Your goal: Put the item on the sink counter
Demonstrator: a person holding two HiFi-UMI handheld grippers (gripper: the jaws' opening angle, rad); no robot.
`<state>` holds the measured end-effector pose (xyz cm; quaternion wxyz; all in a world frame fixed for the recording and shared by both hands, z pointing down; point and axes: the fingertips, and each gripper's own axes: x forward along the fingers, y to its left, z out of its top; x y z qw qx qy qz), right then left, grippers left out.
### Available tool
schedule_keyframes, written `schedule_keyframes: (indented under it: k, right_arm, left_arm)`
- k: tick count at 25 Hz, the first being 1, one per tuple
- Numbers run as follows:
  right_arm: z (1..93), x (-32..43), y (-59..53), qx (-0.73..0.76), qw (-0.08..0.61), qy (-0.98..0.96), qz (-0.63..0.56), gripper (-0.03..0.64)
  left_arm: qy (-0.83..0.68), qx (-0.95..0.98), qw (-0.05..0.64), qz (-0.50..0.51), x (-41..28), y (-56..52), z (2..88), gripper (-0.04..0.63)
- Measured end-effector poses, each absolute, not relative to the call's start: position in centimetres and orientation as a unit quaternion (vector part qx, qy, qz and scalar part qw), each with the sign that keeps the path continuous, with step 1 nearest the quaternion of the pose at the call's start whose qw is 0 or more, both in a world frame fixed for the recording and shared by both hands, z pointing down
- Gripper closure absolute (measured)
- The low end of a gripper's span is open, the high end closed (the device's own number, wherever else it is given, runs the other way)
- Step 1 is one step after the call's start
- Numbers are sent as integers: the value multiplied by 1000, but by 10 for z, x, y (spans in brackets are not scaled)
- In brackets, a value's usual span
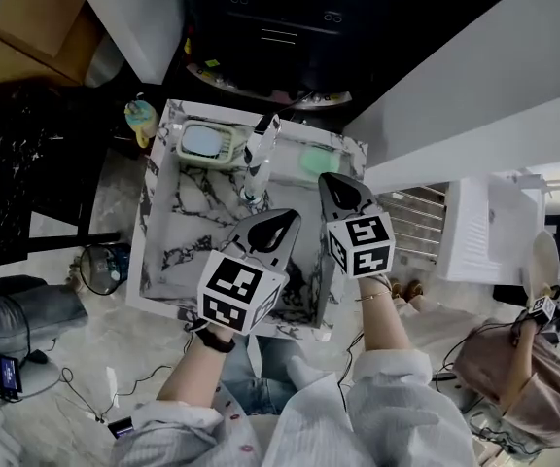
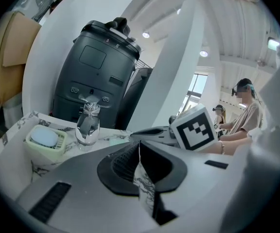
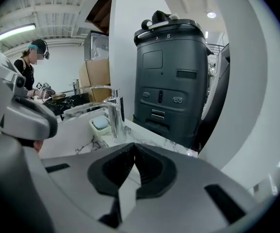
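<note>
A marble sink counter (image 1: 163,178) stands below me, with a chrome faucet (image 1: 259,159) at its back rim. To the left of the faucet is a green soap dish (image 1: 205,143) with a pale blue bar in it. A pale green flat item (image 1: 319,161) lies on the counter's back right corner. My left gripper (image 1: 282,220) hovers over the basin, shut and empty. Beside it my right gripper (image 1: 341,188) is shut too, with nothing between its jaws, close to the pale green item. From the left gripper view I see the faucet (image 2: 88,123), the dish (image 2: 45,140) and the right gripper's marker cube (image 2: 193,130).
A dark grey machine (image 3: 171,76) stands right behind the counter. White wall panels (image 1: 474,95) flank it. A white rack (image 1: 484,227) stands to the right, with a person (image 1: 523,358) beyond it. Cables lie on the floor (image 1: 76,358) to the left.
</note>
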<state>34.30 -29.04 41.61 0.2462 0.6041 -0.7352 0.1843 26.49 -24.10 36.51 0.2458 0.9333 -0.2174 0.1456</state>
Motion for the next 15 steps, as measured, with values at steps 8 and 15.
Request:
schedule_keyframes:
  k: [8,15]
  right_arm:
    - [444,351,-305,568,283,-750,188,591]
    - [462,349,-314,501,345,-776,167,431]
  left_arm:
    - [-218,927,261,161,262,-243,385,575]
    - [-220,924,263,170,258,-245,391,575]
